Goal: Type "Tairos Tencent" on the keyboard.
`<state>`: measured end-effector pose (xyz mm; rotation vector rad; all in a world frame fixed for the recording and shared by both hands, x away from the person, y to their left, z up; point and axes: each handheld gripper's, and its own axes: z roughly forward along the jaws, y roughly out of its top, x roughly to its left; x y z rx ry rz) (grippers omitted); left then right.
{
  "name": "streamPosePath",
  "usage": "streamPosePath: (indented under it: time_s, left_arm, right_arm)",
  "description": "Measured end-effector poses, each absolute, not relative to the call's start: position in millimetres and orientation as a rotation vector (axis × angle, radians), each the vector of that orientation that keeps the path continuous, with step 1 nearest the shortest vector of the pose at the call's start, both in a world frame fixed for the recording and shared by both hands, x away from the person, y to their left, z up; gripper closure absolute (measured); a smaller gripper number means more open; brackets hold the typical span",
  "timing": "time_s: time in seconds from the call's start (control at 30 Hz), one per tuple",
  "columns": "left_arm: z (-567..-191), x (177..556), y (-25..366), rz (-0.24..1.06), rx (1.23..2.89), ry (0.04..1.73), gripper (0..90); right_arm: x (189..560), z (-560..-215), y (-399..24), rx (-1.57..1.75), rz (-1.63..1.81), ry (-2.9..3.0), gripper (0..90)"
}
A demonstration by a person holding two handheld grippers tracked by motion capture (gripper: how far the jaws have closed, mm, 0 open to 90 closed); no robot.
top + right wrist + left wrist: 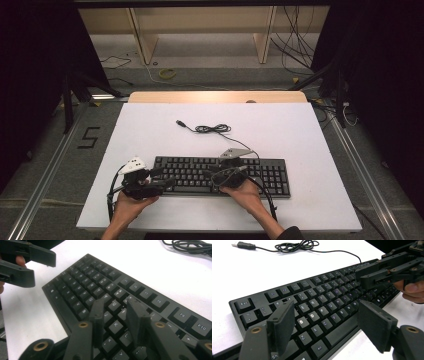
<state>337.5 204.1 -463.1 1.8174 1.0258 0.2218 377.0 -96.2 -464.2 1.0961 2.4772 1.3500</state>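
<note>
A black keyboard [270,175] lies across the near half of the white table [300,130], and its cable [212,129] runs back in a loose coil to a USB plug [180,122]. My left gripper [167,182] hovers at the keyboard's left end. In the left gripper view it [325,307] stands wide open over the letter keys [322,295], with nothing between its jaws. My right gripper [212,175] is over the keyboard's middle and points left. In the right gripper view it [115,302] is open a narrower way above the keys [100,280], holding nothing.
Bare white table surface lies behind and to both sides of the keyboard. A wooden strip [215,96] edges the far side. Beyond it are a floor with loose cables [295,45] and wooden shelf legs [142,40]. Dark stands [70,95] flank the table.
</note>
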Motion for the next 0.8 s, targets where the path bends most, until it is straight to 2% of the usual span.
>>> streamPosePath:
  time_s: [0.3, 0.8]
  left_arm:
    - [-462, 341, 202, 0.223, 1.825, 1.027, 29.9]
    - [-460, 350, 199, 0.223, 1.831, 1.042, 29.9]
  right_arm:
    - [374, -462, -100, 1.08, 1.385, 2.476, 59.7]
    - [369, -460, -108, 1.093, 1.411, 2.472, 51.9]
